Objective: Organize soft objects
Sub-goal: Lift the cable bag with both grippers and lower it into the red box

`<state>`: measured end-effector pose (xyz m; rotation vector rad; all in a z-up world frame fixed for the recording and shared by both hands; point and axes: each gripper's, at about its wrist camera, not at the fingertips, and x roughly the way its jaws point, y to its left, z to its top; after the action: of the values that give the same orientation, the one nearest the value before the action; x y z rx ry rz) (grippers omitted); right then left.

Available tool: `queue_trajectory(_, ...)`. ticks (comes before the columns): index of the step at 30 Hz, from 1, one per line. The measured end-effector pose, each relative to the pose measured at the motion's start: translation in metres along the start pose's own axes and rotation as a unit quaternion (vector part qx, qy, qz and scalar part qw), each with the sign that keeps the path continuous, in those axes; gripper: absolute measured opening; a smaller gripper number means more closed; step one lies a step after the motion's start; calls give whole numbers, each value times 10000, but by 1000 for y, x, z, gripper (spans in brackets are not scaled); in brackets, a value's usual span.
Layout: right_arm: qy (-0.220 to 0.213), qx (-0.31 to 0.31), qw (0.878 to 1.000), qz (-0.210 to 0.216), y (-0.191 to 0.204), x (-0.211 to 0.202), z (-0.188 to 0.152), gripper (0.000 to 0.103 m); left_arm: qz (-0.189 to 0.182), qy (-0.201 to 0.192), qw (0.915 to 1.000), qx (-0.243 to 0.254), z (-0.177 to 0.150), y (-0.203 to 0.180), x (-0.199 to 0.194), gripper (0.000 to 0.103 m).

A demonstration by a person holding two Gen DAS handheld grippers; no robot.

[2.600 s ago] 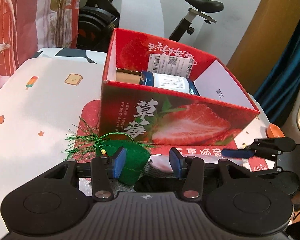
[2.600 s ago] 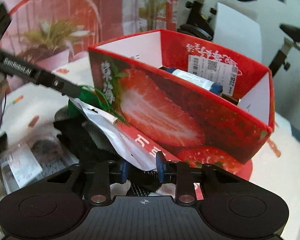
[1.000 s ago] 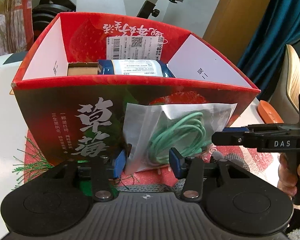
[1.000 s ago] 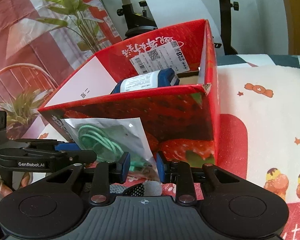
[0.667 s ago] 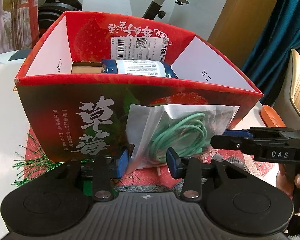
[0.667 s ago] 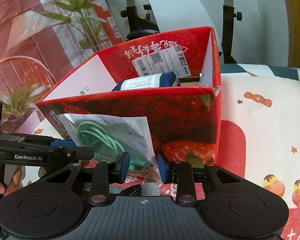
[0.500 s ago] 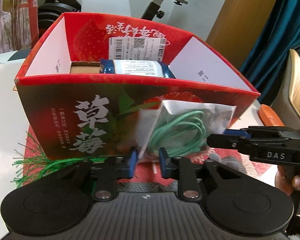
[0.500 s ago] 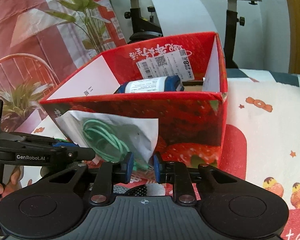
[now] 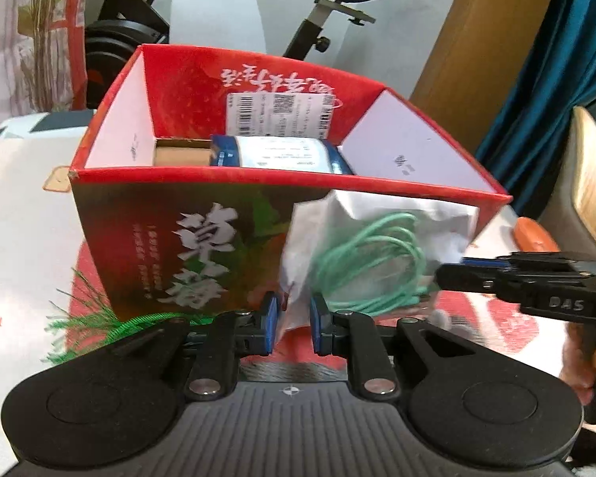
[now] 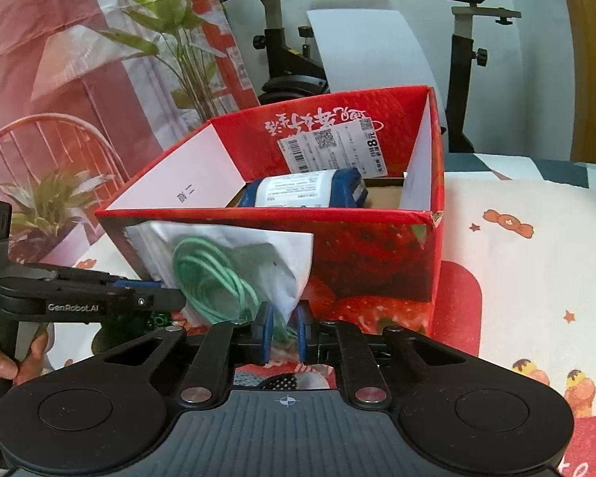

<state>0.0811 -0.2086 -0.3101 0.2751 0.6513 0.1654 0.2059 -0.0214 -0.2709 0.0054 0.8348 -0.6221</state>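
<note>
Both sets of tongs pinch the same thing: a clear plastic pouch with a white backing and a coil of mint-green cable inside, held up in front of the near wall of the red strawberry-printed cardboard box. The left tongs are pressed together on its lower left corner, and the right tongs are pressed together on the opposite lower corner, most likely so that the limp pouch stays spread and upright instead of folding over. Its top edge sits about level with the box rim, so it is not yet inside. The box stands open-topped on the bench, covered in a cartoon-print cloth, and already holds a blue packet with a white label, which suggests it is the collecting place. A green tinsel-fringed bundle lies beside the box's left corner, apparently waiting.
</note>
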Motion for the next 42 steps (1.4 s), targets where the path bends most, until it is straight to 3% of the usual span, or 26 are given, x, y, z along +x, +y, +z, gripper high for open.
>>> queue_trajectory(2,35,-38,10000,-16,0,3,1,11,141,-61,9998,89,4,2,1,19)
queue_trajectory(18,196,-98,9997,-119,-15,13,-4,9,119,96,9989,443,1,-10,20,20)
queue_trajectory(28,107,-206,9997,-123,-11,6,-4,9,-81,43,9991,424,-2,-11,21,18)
queue_trajectory(32,64,-281,9995,-124,-9,3,-3,9,-133,-85,9989,451,-2,-12,16,16)
queue_trajectory(34,44,-310,9995,-99,-7,1,-2,9,-152,-134,9988,436,-2,-12,13,8)
queue_trajectory(42,-177,-443,9988,55,7,-15,8,9,71,-368,9980,505,1,-16,-5,5)
